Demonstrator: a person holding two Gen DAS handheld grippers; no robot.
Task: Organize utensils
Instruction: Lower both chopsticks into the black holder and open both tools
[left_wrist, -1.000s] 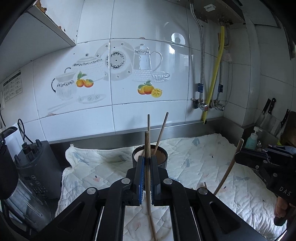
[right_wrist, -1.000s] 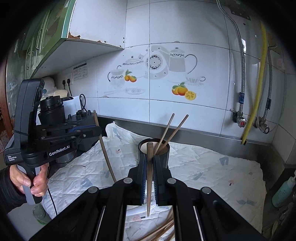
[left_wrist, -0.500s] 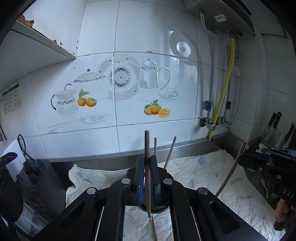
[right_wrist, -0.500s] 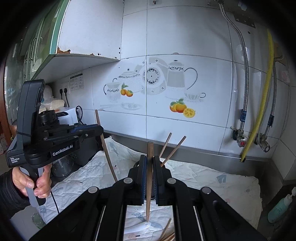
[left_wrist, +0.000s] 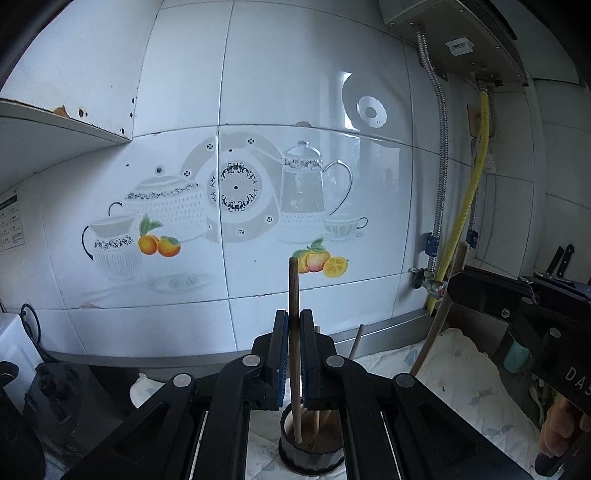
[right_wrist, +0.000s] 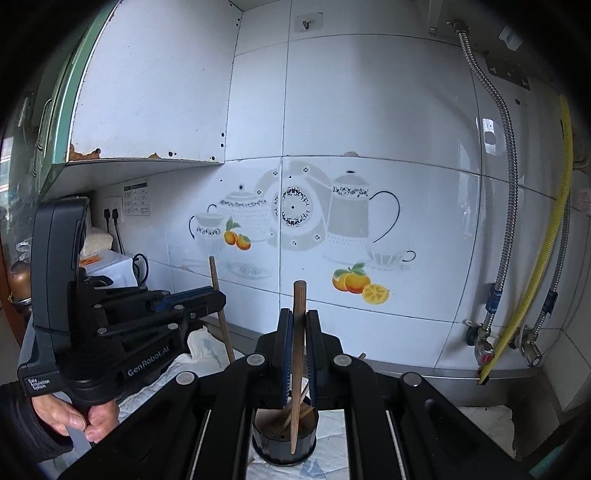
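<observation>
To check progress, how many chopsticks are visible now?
4: one in the left hand-held gripper, one in the right hand-held gripper, two standing in the black cup. Others may lie hidden.

In the left wrist view, the holder (left_wrist: 310, 448) stands on the cloth (left_wrist: 476, 373) at 6 o'clock, with chopsticks (left_wrist: 355, 341) leaning in it toward 1 o'clock. The tiled wall (left_wrist: 258, 184) rises behind the desk (left_wrist: 380, 328). The right hand-held gripper (left_wrist: 448, 291) sits at 3 o'clock, its chopstick (left_wrist: 439, 314) slanting down to 7 o'clock. In the right wrist view, the left hand-held gripper (right_wrist: 221, 299) lies at 9 o'clock, the pipes (right_wrist: 506, 258) at 3 o'clock, the cupboard (right_wrist: 147, 92) at 10 o'clock.
</observation>
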